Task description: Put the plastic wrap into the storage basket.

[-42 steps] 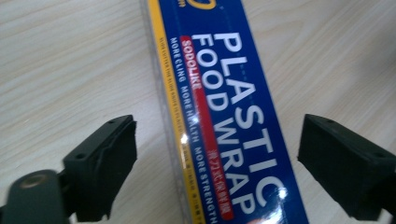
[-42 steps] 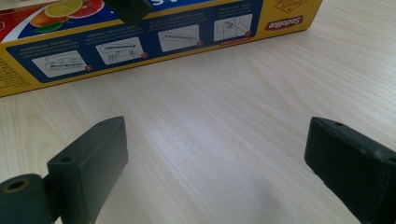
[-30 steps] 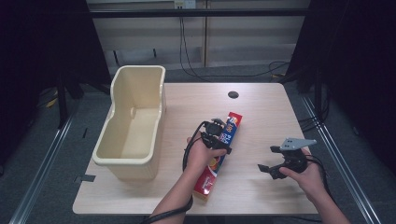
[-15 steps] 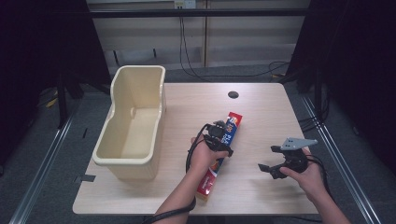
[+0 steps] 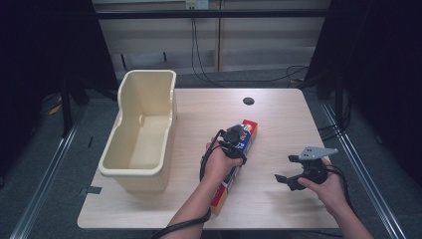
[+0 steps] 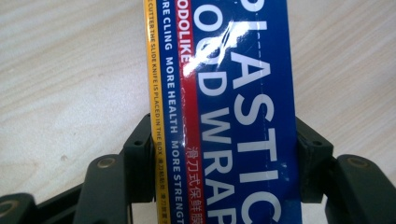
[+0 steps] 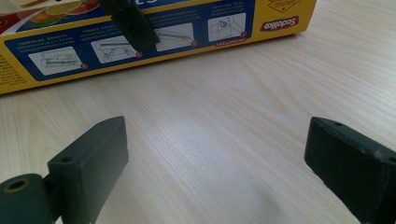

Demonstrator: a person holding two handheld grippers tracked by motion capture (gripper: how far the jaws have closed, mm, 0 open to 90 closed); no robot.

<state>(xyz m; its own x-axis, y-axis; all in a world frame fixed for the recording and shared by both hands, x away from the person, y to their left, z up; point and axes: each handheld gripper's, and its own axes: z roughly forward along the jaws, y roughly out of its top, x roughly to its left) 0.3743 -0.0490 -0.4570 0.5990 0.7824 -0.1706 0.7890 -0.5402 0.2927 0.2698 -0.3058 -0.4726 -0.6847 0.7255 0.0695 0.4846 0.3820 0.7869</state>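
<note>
Since one second ago my left gripper (image 5: 238, 141) has just been closing on the plastic wrap box (image 6: 224, 93), which lies flat on the worktop (image 5: 278, 114). Right gripper (image 5: 288, 179) waits wide open, holding nothing. Grasp done; lifting, probably toward the cream tub (image 5: 124, 164), is left.

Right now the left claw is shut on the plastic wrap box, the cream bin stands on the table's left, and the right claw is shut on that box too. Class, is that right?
Not quite. The right claw is open over bare table, apart from the plastic wrap box, as the right gripper view shows. The rest stands.
</note>
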